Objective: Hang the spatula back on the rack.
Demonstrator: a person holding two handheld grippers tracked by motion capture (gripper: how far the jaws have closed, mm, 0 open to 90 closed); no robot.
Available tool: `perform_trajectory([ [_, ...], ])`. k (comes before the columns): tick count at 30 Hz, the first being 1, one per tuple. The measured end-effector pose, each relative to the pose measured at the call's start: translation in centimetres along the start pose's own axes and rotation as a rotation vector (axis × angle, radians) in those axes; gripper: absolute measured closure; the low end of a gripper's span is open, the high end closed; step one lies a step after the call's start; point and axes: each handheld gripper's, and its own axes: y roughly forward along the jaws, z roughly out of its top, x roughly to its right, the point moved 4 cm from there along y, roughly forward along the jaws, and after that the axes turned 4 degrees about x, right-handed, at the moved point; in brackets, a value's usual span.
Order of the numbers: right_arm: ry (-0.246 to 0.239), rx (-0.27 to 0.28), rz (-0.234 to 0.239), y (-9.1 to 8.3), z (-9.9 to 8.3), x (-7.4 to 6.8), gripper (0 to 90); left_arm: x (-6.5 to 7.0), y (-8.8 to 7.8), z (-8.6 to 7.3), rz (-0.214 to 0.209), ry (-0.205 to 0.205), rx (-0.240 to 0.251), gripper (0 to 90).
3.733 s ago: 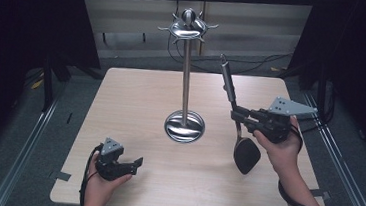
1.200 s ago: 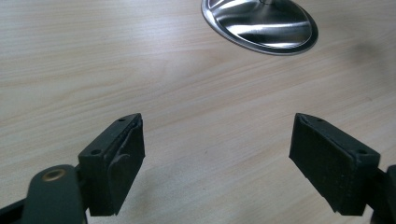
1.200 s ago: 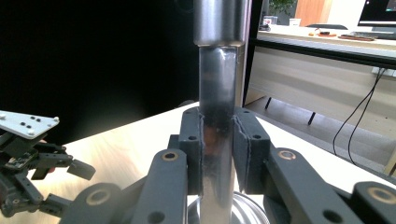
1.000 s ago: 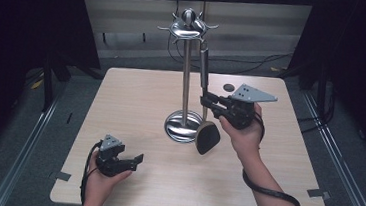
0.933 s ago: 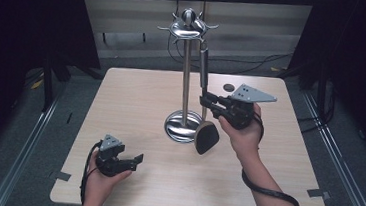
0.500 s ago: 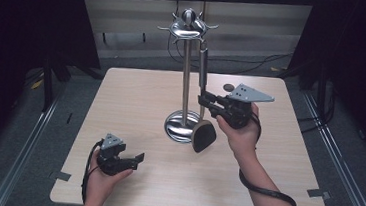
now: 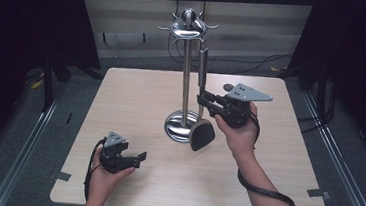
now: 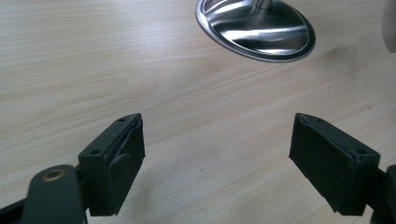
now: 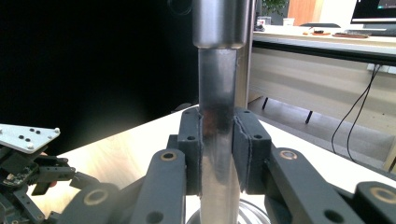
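While the right gripper [image 7: 202, 101] clamps the spatula [image 7: 201, 115] beside the stand [image 7: 186, 73], the left gripper [image 7: 138, 157] rests wide open.

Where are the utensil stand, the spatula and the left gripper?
utensil stand [image 7: 182, 126], high view, on its round steel base.
spatula [image 7: 201, 134], high view, on its black blade.
left gripper [image 7: 137, 157], high view, between its open jaws.

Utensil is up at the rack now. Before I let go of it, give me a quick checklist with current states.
1. Right gripper clamped on the utensil handle: ok.
2. Handle top hooked on the rack arm: cannot tell.
3. Utensil hanging upright beside the pole: ok.
4. Utensil head just over the base, contact: cannot tell.
5. Left gripper open, away from the rack: ok.
6. Table free beneath the right hand: ok.
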Motion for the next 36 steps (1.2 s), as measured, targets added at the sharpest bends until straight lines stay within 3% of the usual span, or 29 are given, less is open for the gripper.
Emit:
perform_trajectory([
  [15,0.007,0.009,0.002,0.0,0.7,-0.2,65.9,0.0,0.1,0.1,-0.014,0.009,-0.001,18.0],
  [16,0.013,0.0,0.001,-0.1,0.6,-0.2,60.7,0.0,0.2,0.1,-0.01,0.003,0.003,18.0],
  [26,0.032,-0.066,0.016,-0.8,-0.9,0.0,43.9,0.1,0.2,0.2,-0.015,0.005,0.005,18.0],
  [36,0.023,-0.086,-0.006,-2.5,-2.2,0.0,22.7,0.3,0.3,0.1,-0.015,0.005,0.002,18.0],
])
